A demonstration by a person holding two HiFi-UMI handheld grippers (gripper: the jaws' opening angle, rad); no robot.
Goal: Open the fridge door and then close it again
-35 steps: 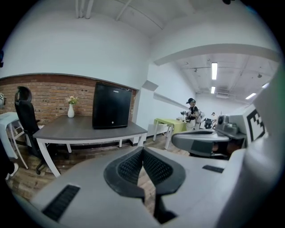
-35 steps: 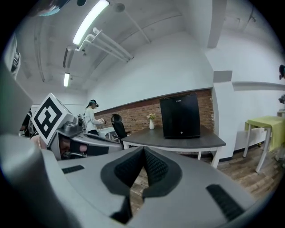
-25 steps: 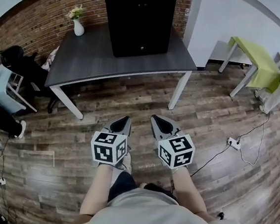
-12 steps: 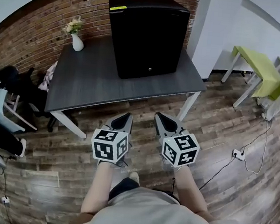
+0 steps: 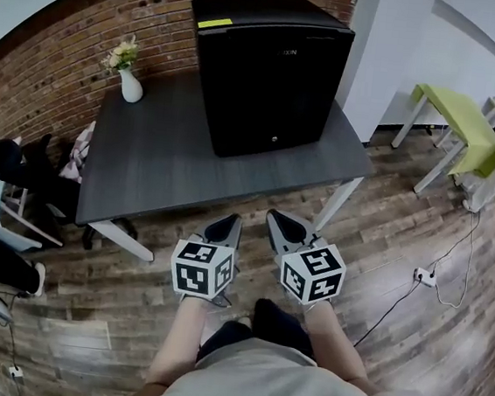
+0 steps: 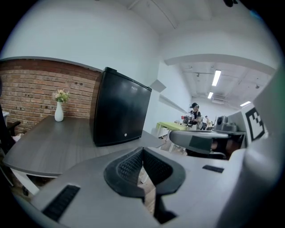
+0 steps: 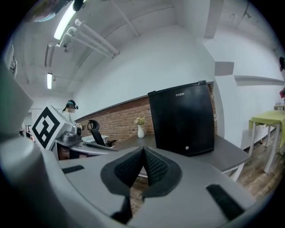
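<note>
Fridge (image 5: 269,72): black compact model, upright on the far half of the table, back close to the brick wall (image 5: 60,59); door shut and flush with the cabinet, front facing the person; a yellow sticker (image 5: 215,23) lies on its top.
Left gripper (image 5: 229,226): jaws pressed together with nothing between the ribbed pads; held over the wooden floor just short of the table's near edge, pointing toward the fridge and well apart from it.
Right gripper (image 5: 277,222): jaws likewise closed on nothing; just beside the left gripper at about the same level, aimed at the fridge front, not touching table or fridge.
Table (image 5: 164,158): dark grey top on white legs; bare between the fridge and the near edge.
Vase (image 5: 130,86): white, upright, holding pale flowers; on the table's back left corner, left of the fridge and apart from it.
Green table (image 5: 454,113): small, white-legged, against the white wall to the right.
Floor (image 5: 408,341): wood planks; a white power strip (image 5: 421,277) with its cable lies to the right of the person.
Chairs (image 5: 12,177): at the left edge, beside the table's left end.
</note>
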